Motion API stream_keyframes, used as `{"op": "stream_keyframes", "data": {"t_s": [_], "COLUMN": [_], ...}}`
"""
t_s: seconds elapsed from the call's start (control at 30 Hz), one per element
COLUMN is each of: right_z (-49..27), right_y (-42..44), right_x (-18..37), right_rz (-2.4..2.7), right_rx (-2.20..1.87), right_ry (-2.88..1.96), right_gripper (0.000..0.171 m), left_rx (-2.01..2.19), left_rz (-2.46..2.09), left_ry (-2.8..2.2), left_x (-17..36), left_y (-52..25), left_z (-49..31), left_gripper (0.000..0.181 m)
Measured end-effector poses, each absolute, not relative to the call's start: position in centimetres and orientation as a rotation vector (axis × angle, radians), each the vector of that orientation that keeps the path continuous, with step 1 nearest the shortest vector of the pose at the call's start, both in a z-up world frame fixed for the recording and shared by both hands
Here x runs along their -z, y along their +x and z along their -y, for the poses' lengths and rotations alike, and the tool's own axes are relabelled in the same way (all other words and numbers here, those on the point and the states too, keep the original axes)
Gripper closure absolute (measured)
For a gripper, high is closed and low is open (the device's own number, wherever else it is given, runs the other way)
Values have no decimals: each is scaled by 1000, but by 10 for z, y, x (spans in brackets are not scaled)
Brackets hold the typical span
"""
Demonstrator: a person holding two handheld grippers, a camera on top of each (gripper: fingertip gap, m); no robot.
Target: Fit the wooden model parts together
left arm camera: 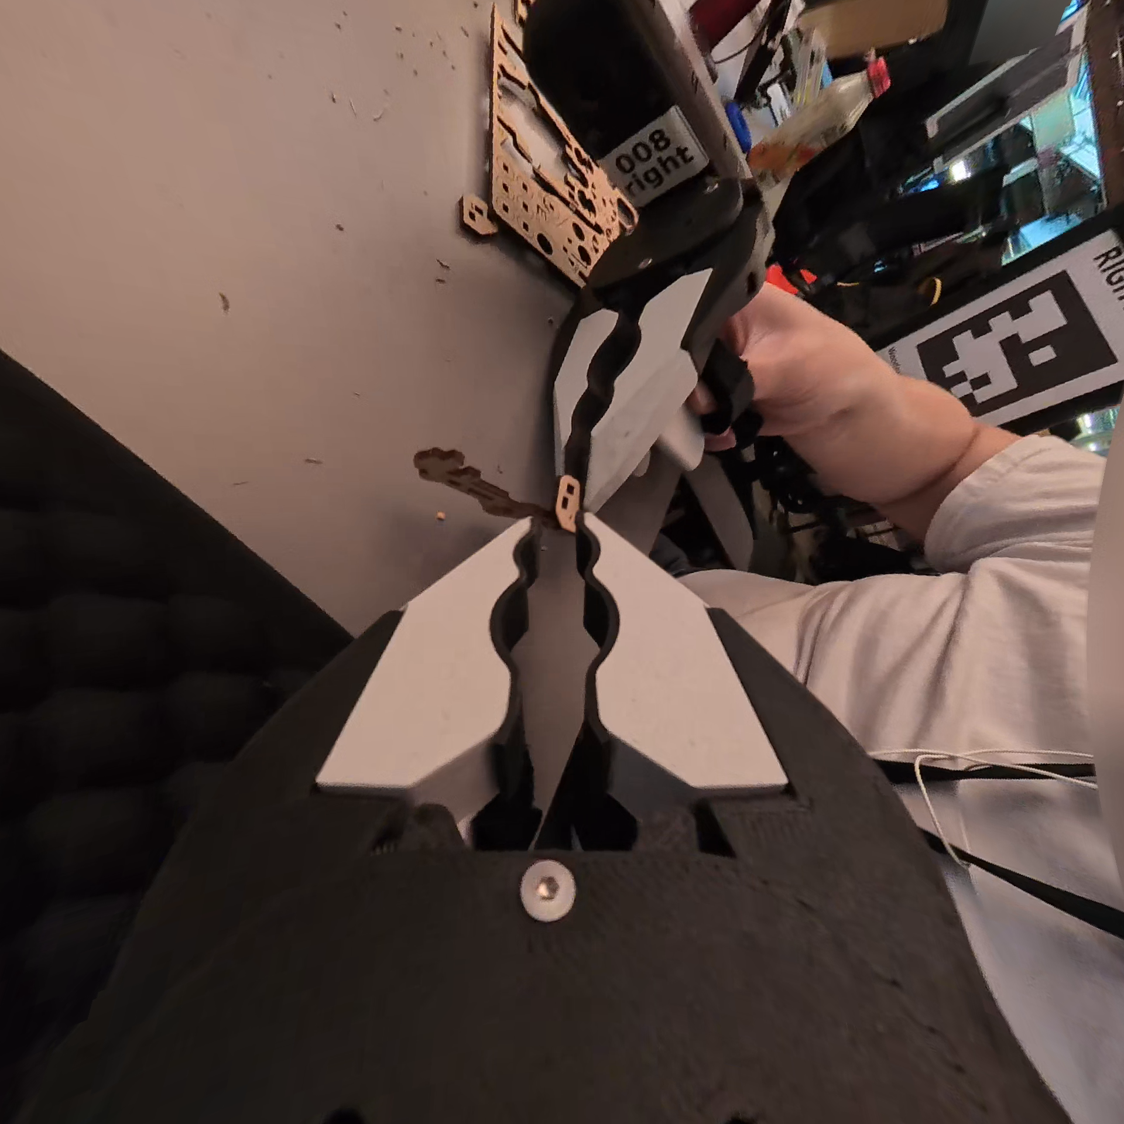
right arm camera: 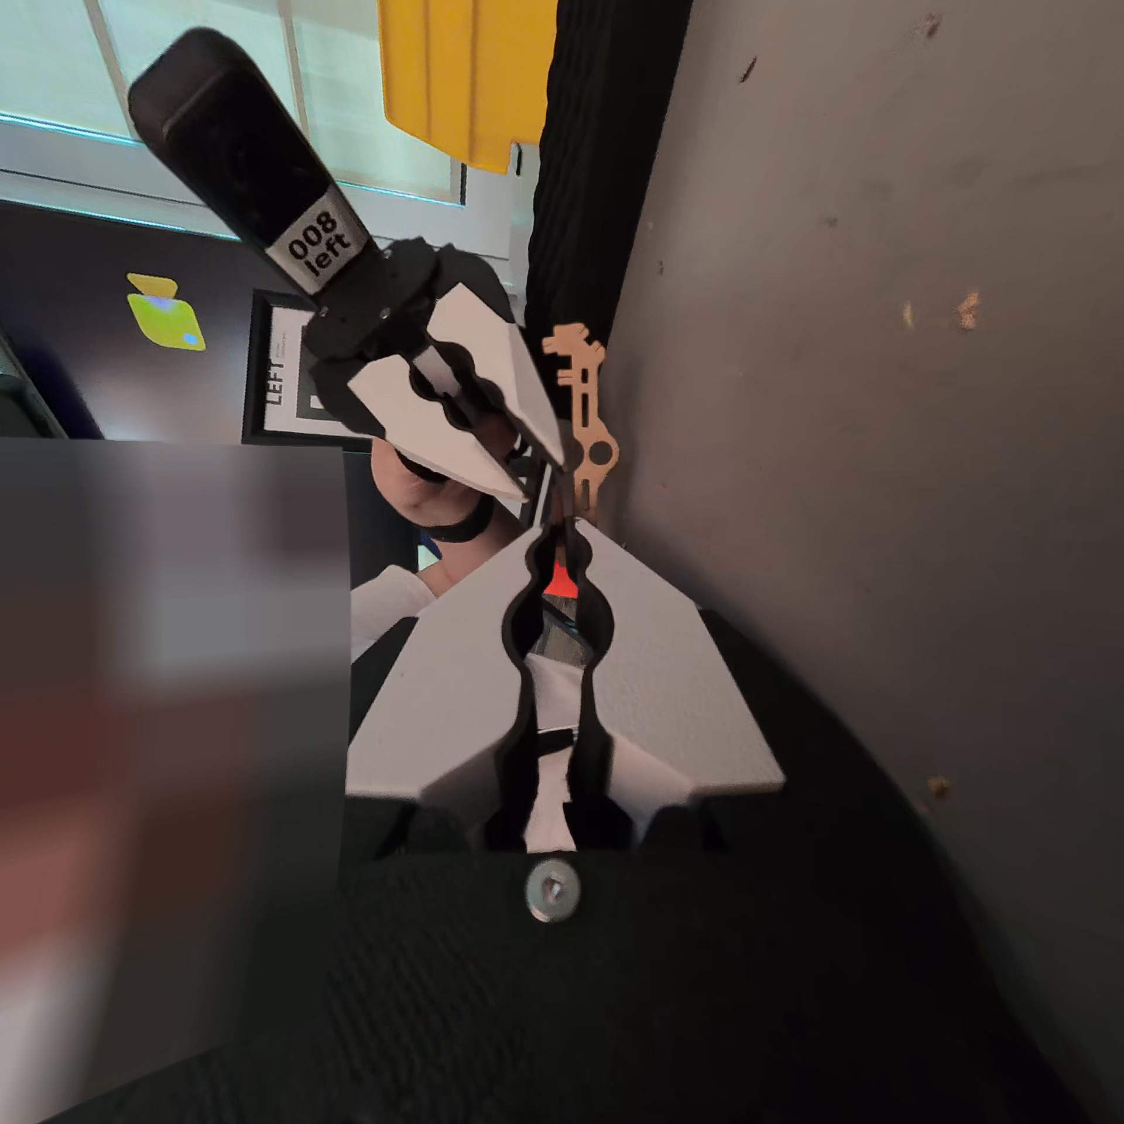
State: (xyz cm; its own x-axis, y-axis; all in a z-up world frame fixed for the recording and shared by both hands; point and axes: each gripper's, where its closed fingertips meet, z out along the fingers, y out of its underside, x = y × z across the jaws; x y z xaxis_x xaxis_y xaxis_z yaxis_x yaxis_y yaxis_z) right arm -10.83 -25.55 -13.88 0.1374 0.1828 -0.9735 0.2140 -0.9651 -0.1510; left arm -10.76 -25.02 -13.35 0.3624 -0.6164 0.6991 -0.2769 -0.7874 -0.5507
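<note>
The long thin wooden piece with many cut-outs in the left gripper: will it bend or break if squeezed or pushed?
The long thin wooden piece probably snaps easily: its slots leave narrow bridges. Being flat and thin, it likely weighs little and may twist in the left gripper.

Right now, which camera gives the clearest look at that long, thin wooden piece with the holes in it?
The right wrist view: the long wooden piece appears flat-on, pale and lit, with its slots and round hole showing. In the left wrist view it looks dark, slanted and foreshortened, its near end pinched in the left tongs.

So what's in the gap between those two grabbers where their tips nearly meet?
In the left wrist view, a small pale wooden tab, pinched by the right gripper, meets the long slotted wooden strip held by the left gripper; nothing else lies there.
</note>
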Motion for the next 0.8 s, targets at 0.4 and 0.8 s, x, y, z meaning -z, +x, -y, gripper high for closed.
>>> {"op": "stream_keyframes", "data": {"t_s": [0.4, 0.8], "right_z": [257, 257], "right_y": [-106, -105], "right_x": [148, 147], "right_rz": [-509, -549], "right_rx": [1869, 1862], "right_ry": [2390, 2373], "right_gripper": [170, 169], "left_rx": [1312, 1295], "left_rz": [-852, -880], "left_ry": [-2376, -2392], "left_x": [147, 149], "left_y": [-101, -98], "left_z": [255, 260], "left_gripper": [179, 180]}}
